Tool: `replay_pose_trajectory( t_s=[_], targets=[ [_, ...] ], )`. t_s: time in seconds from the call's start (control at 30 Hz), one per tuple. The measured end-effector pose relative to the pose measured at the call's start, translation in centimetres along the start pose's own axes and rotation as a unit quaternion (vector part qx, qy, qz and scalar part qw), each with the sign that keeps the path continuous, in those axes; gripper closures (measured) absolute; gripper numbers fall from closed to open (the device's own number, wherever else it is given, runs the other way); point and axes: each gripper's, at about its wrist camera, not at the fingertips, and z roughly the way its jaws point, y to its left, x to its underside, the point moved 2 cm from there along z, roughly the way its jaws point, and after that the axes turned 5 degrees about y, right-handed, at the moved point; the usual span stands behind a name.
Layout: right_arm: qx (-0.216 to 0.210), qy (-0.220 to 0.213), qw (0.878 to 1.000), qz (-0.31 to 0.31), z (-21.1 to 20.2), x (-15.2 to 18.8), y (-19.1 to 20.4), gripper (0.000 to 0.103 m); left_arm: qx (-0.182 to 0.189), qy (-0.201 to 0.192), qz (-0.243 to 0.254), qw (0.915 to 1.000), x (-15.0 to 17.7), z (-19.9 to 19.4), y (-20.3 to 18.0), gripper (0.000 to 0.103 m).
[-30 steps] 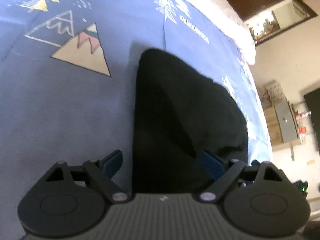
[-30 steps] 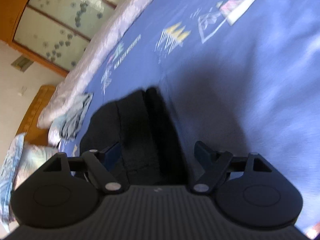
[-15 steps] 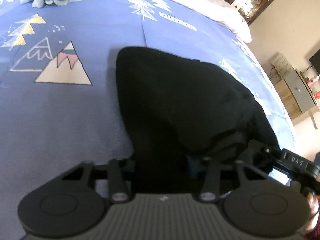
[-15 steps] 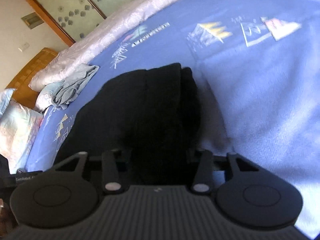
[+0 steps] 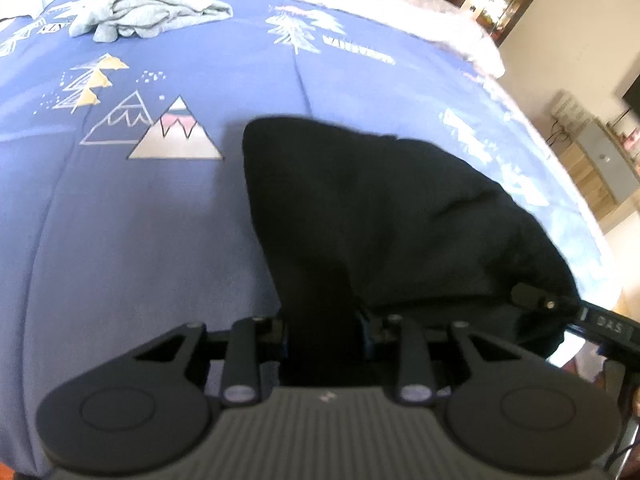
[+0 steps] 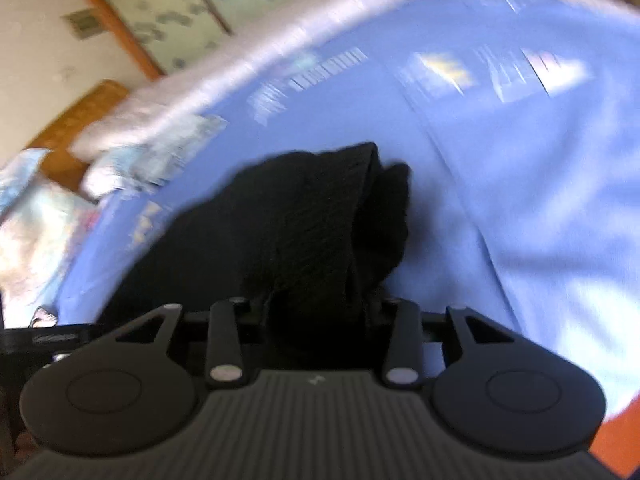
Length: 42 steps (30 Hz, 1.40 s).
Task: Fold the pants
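Soft black fabric pants (image 5: 384, 216) stretch lengthwise away over the blue patterned bed (image 5: 132, 240); the near edge is pinched by both left tongs (image 5: 324, 336) and right tongs (image 6: 316, 320), closed on cloth.

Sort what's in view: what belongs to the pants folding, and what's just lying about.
Part of the job: black pants, left gripper, right gripper, both shut on the pants.

Lying about: crumpled light blue garment, pillow, grey cabinet.
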Motion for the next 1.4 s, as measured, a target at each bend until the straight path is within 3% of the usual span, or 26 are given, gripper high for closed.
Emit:
replay_pose_trajectory(
  t_s=[0.17,0.37,0.53,1.1,1.4],
  targets=[
    [-0.050,0.002,0.996,0.069,1.1,0.6,-3.3,0.041,-0.031,-0.006,0.014,0.9994,0.7,0.8,-0.1,0.063],
    [-0.096,-0.034,0.993,0.062,1.4,1.8,-4.2,0.035,-0.052,-0.016,0.024,0.9983,1.1,0.9,-0.1,0.054],
    [-0.098,-0.046,0.993,0.043,1.3,1.9,-3.6,0.033,-0.058,-0.019,0.028,0.9978,1.1,0.9,-0.2,0.052],
    [-0.106,-0.050,0.992,0.038,1.2,2.3,-3.9,0.033,-0.051,-0.023,0.004,0.9984,1.4,1.1,1.5,0.025],
    [-0.106,-0.050,0.992,0.038,1.1,2.3,-4.0,0.033,-0.053,-0.023,0.002,0.9984,1.4,1.3,1.8,0.020]
  ],
)
